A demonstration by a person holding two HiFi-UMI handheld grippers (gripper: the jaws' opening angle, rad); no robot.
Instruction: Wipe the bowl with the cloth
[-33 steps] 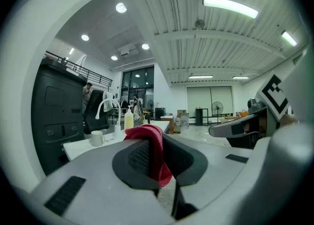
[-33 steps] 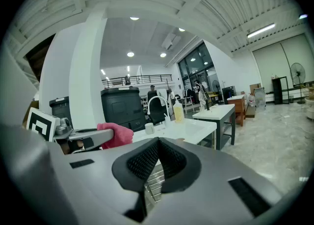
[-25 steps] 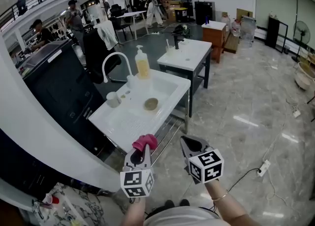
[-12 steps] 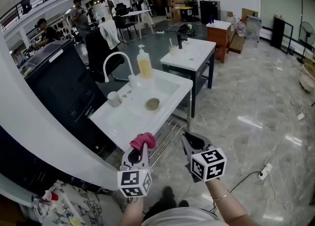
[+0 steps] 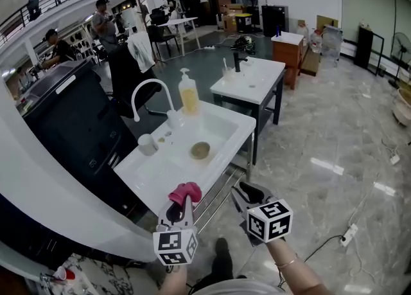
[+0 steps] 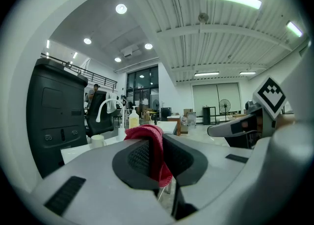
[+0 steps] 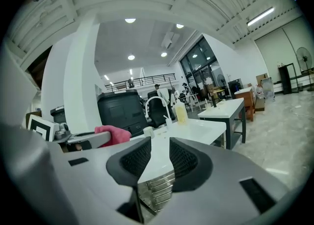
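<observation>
A small brownish bowl (image 5: 200, 150) sits in the basin of the white sink unit (image 5: 160, 173) ahead of me. My left gripper (image 5: 180, 205) is shut on a pink cloth (image 5: 185, 192), held in the air short of the sink's near edge; the cloth (image 6: 149, 145) bulges out between its jaws. My right gripper (image 5: 247, 192) hangs beside it over the floor, its jaws opening with nothing between them. In the right gripper view the gap between the jaws of the right gripper (image 7: 159, 158) shows only the sink top behind, with the pink cloth (image 7: 114, 134) off to the left.
On the sink stand a curved white faucet (image 5: 149, 92), a yellow soap bottle (image 5: 187, 97) and a white cup (image 5: 147, 144). A second white sink table (image 5: 252, 80) lies beyond. A dark cabinet (image 5: 70, 120) is at the left. People stand far back. Grey marble floor spreads to the right.
The right gripper's jaws have parted. Both grippers and the view have shifted slightly toward the sink; the cloth stays in the left gripper.
</observation>
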